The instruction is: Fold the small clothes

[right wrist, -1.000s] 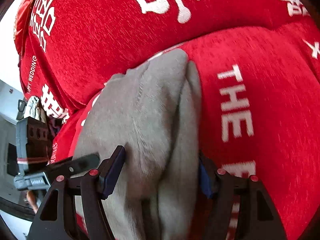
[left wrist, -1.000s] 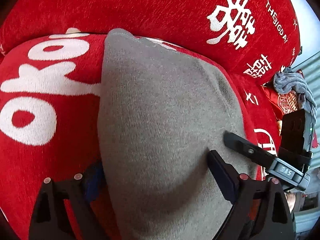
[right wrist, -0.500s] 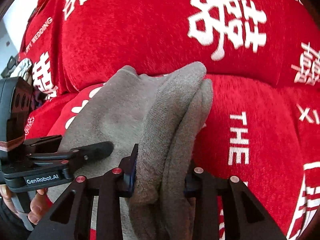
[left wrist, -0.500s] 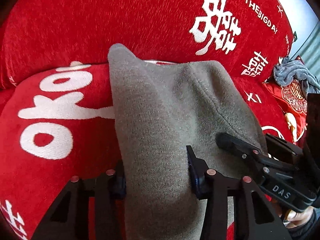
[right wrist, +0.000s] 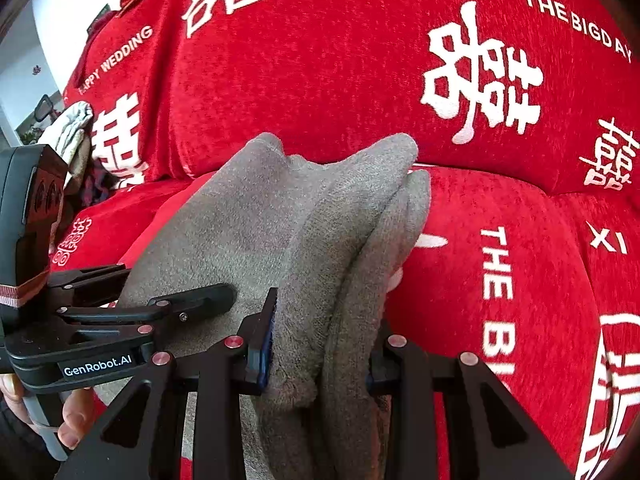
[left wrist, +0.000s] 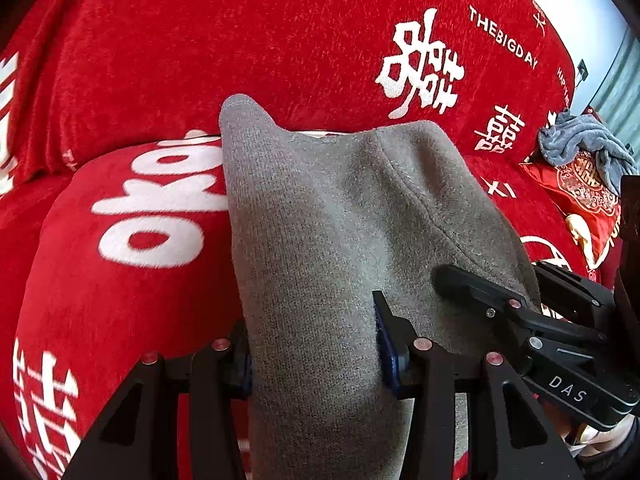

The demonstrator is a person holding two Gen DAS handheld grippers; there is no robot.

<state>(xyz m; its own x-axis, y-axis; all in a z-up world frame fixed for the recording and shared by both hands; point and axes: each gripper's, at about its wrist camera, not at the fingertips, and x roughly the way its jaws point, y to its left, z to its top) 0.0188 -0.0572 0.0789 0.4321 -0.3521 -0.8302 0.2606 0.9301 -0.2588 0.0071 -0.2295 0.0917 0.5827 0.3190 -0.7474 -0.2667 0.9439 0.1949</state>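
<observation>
A grey knitted garment (left wrist: 320, 220) lies folded on a red sofa seat. My left gripper (left wrist: 314, 354) is shut on its near left edge, lifting it. My right gripper (right wrist: 320, 354) is shut on the bunched layers of the same garment (right wrist: 280, 224) at its near right edge. Each gripper shows in the other's view: the right one (left wrist: 520, 312) at the right, the left one (right wrist: 120, 320) at the left. The garment's far corners stand up against the backrest.
The red sofa cover (left wrist: 132, 216) with white lettering fills both views, backrest (right wrist: 320, 60) behind. A grey towel (left wrist: 584, 144) lies on a red cushion (left wrist: 580, 196) at far right. A pale cloth (right wrist: 68, 132) lies at far left.
Both grippers closed from open onto the garment's near edge and raised it; the garment's far part lifted toward the backrest and the two grippers came closer together.
</observation>
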